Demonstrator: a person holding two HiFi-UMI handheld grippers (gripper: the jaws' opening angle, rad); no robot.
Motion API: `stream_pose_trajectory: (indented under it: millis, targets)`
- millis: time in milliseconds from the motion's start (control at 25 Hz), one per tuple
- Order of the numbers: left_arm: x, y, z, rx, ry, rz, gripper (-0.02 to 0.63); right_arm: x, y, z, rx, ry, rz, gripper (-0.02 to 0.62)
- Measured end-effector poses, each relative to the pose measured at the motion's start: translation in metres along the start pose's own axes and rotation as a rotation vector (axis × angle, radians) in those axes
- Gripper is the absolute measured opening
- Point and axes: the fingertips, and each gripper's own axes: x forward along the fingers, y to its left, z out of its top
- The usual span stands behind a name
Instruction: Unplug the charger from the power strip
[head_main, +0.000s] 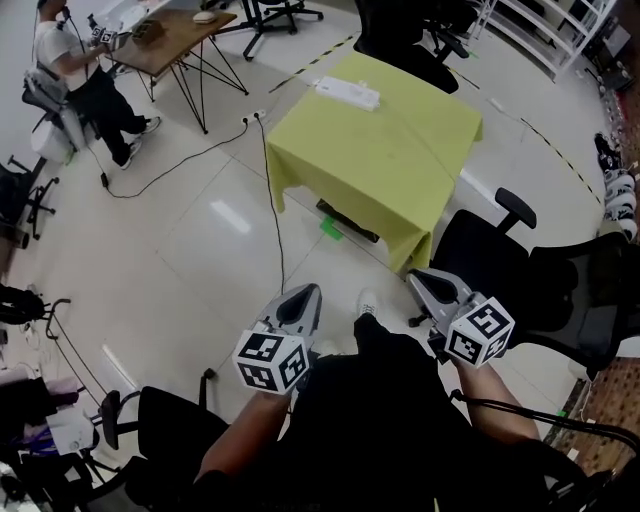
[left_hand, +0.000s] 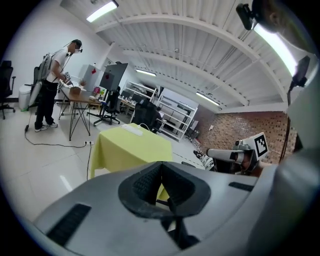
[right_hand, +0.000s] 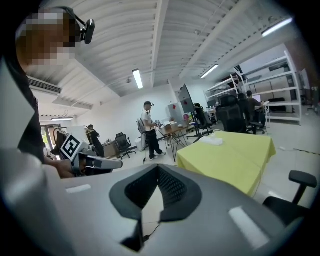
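- The white power strip (head_main: 348, 93) lay near the far edge of the worktop (head_main: 400, 160), which was draped in a yellow-green cloth. It was well apart from both tools and ahead of them across open floor.
- The strip was too small in every view to tell whether a charger sat in it.
- The left tool (head_main: 303, 296) was held low in front of the person. Its own view showed its ribbed pads pressed together at the tips, with nothing between them.
- The right tool (head_main: 425, 280) was level with the left and just beside it. Its jaws were likewise pressed together and empty, touching nothing.
- A black office chair (head_main: 500, 262) stood between the right tool and the near corner of the worktop.
- A dark cable (head_main: 275, 200) ran over the floor from the worktop's left side towards the person.
- Another person (head_main: 75, 65) stood at a separate table (head_main: 180, 35) in the far left corner.
- The holder's forearms and dark clothing filled the bottom of the head view, and the hands on the tools were hidden behind the marker cubes.
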Motion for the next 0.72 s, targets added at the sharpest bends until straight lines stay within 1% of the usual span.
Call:
stream_pose_trajectory:
  millis: [120,280,400,560,720]
  targets:
    - [0.008,0.016,-0.002,-0.024,0.017,0.025,0.008,0.021,-0.005,0.006,-0.012,0.010,0.034,0.003]
    - [0.029,0.040,0.019,-0.012,0.026,0.062,0.008,0.058,-0.025,0.029,-0.032,-0.012,0.075,0.003]
    - [0.047,0.054,0.045,0.009,0.020,0.082,0.006,0.090,-0.052,0.047,-0.022,-0.025,0.090,0.003]
    - [0.082,0.071,0.092,0.054,0.010,0.100,0.008,0.127,-0.081,0.083,-0.020,-0.060,0.125,0.003]
    - [0.122,0.079,0.130,0.070,-0.004,0.110,0.008,0.152,-0.108,0.099,-0.011,-0.045,0.161,0.003]
